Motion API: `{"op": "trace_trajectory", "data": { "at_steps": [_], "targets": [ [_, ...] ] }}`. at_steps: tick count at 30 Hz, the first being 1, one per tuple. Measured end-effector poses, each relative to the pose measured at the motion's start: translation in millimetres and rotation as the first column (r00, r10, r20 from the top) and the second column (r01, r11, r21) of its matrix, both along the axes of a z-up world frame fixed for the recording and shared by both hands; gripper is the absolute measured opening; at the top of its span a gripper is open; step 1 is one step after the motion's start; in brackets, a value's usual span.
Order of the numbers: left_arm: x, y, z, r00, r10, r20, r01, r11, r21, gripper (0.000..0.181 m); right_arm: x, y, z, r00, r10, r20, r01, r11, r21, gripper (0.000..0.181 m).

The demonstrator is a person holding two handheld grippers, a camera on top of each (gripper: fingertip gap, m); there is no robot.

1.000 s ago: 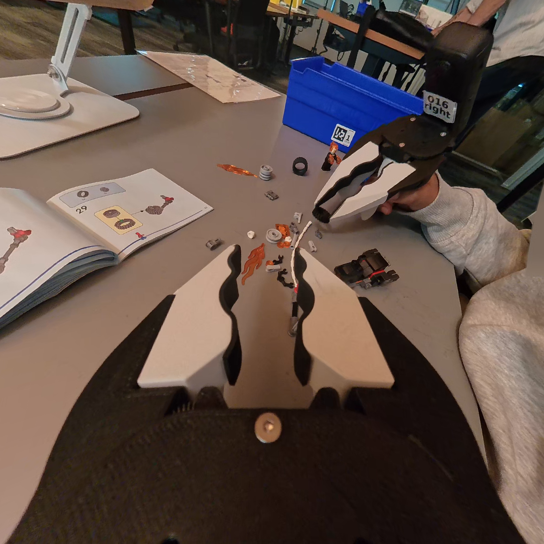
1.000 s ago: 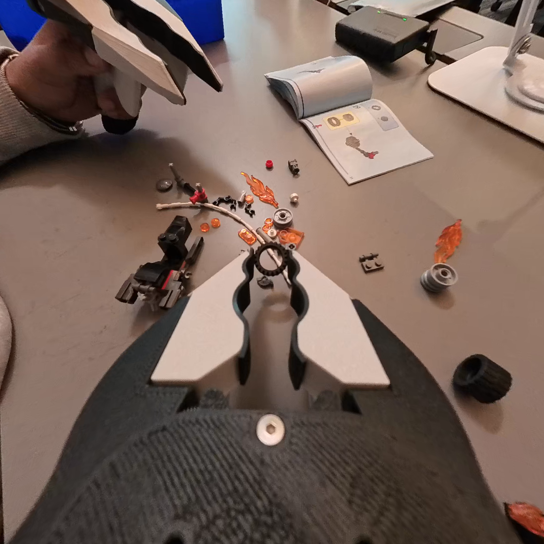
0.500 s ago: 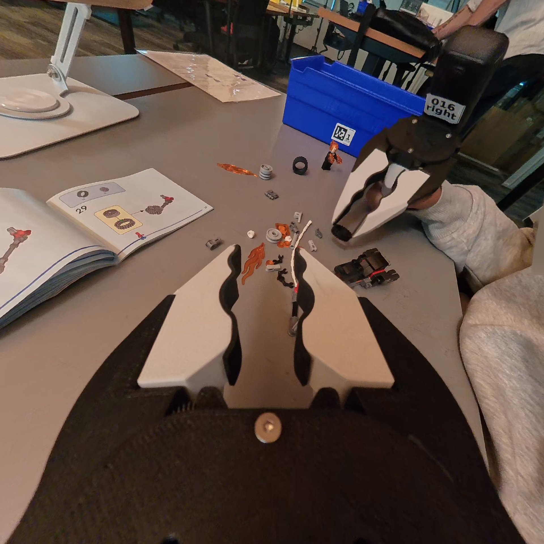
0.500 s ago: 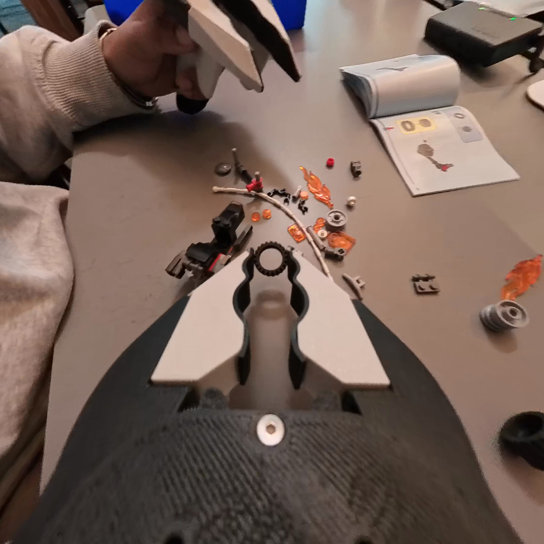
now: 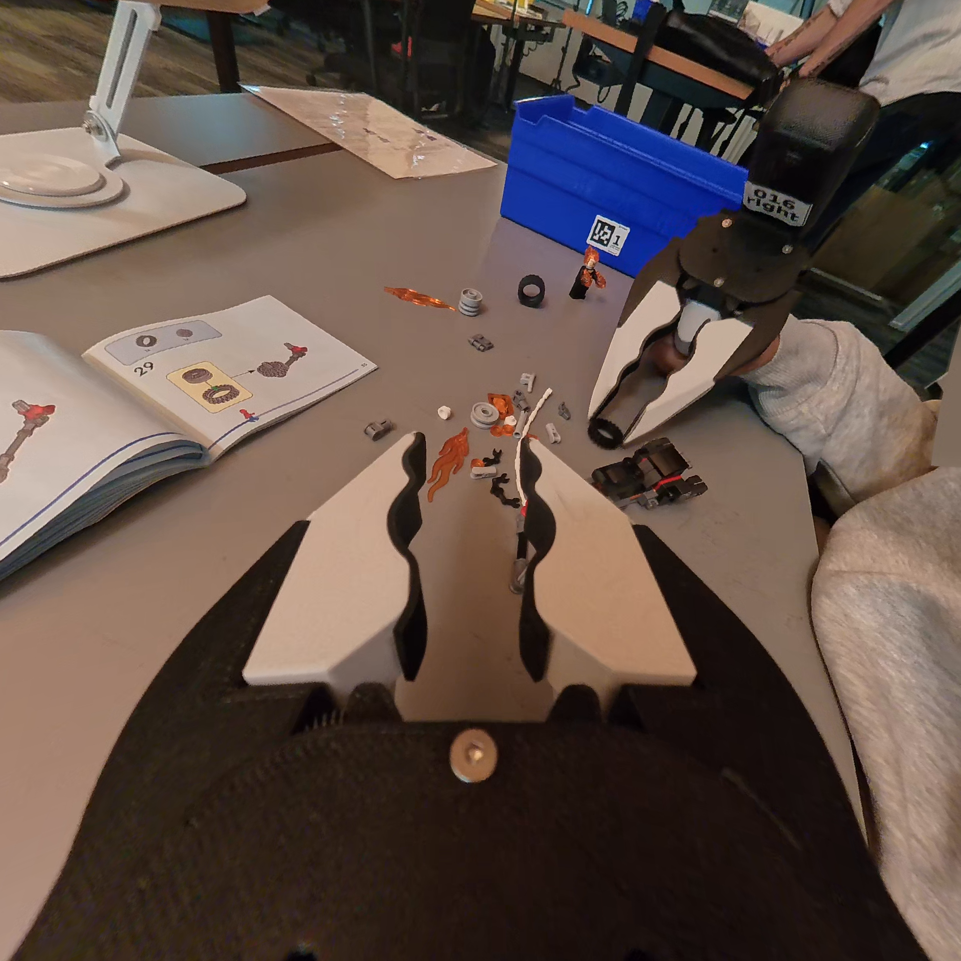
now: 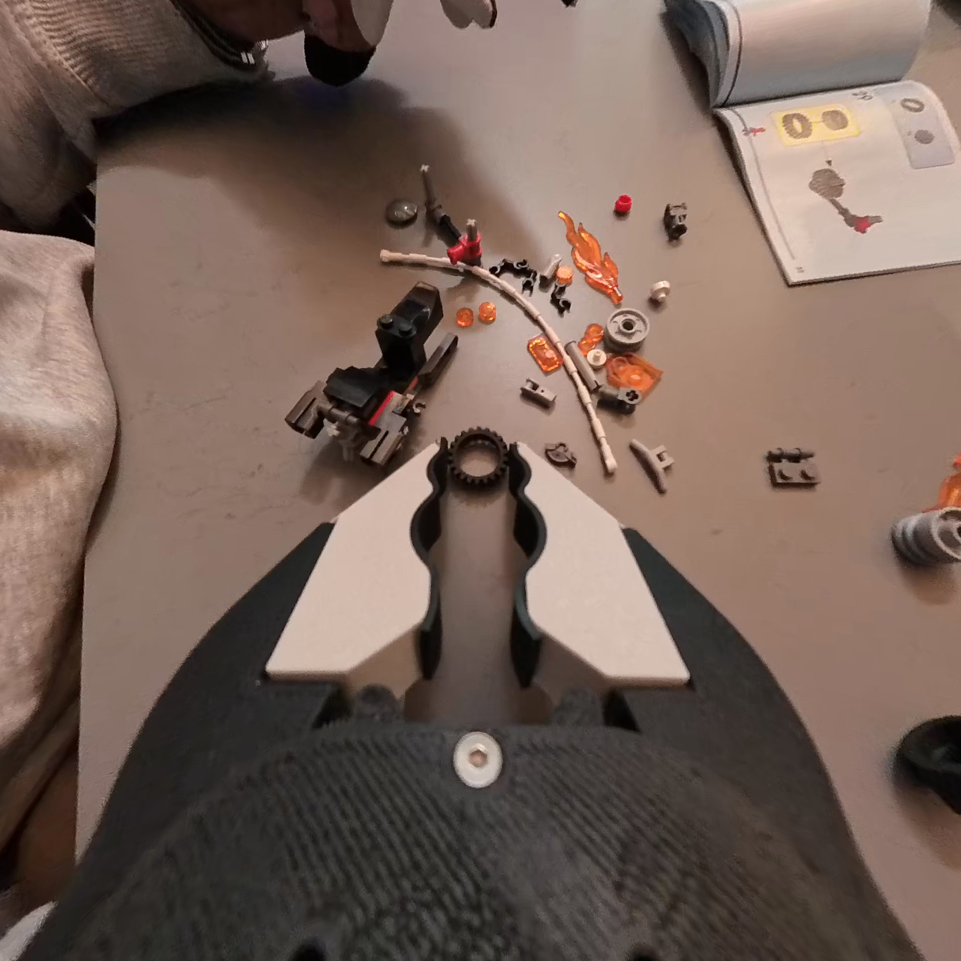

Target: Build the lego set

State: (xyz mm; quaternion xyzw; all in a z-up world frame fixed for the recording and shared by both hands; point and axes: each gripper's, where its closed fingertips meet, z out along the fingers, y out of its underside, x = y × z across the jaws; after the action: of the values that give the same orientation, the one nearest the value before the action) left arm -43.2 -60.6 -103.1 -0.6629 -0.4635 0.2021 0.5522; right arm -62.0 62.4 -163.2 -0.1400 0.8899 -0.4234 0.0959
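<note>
The right tongs (image 6: 477, 460), now tipped steeper over the smooth grey table (image 6: 208, 260), pinch a small black ridged rubber tyre (image 6: 477, 459); the left tongs (image 5: 470, 452) stay half-open, empty.

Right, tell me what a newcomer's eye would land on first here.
First, the right claw shut on a small black toothed ring, held above the grey table. Next, the scatter of orange flame pieces and small parts mid-table, with a half-built black vehicle at its left. The open instruction booklet lies off to the side.
</note>
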Motion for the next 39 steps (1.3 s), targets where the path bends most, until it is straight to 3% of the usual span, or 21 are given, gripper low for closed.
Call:
{"op": "trace_trajectory", "data": {
  "at_steps": [8, 15, 24, 39],
  "targets": [
    [-0.1, 0.1, -0.4, 1.000, 0.000, 0.002, 0.000, 1.000, -0.002, 0.034, 0.6, 0.7, -6.3, 1.000, 0.004, -0.020, -0.004, 0.999, 0.036, 0.021],
    [0.1, 0.3, -0.4, 1.000, -0.001, 0.001, 0.001, 1.000, -0.003, 0.034, -1.2, 4.4, -4.8, 0.998, 0.004, -0.060, -0.003, 1.000, 0.021, 0.005],
    [-0.1, 0.3, -1.3, 1.000, 0.000, 0.004, 0.000, 1.000, -0.007, 0.034, -3.5, 2.4, -6.6, 0.998, -0.014, -0.054, 0.015, 1.000, 0.028, 0.025],
    [-0.1, 0.8, -2.3, 1.000, -0.002, 0.007, 0.002, 1.000, -0.012, 0.034, -4.3, 2.0, -6.6, 0.998, -0.019, -0.051, 0.021, 0.999, 0.030, 0.015]
  ]
}}
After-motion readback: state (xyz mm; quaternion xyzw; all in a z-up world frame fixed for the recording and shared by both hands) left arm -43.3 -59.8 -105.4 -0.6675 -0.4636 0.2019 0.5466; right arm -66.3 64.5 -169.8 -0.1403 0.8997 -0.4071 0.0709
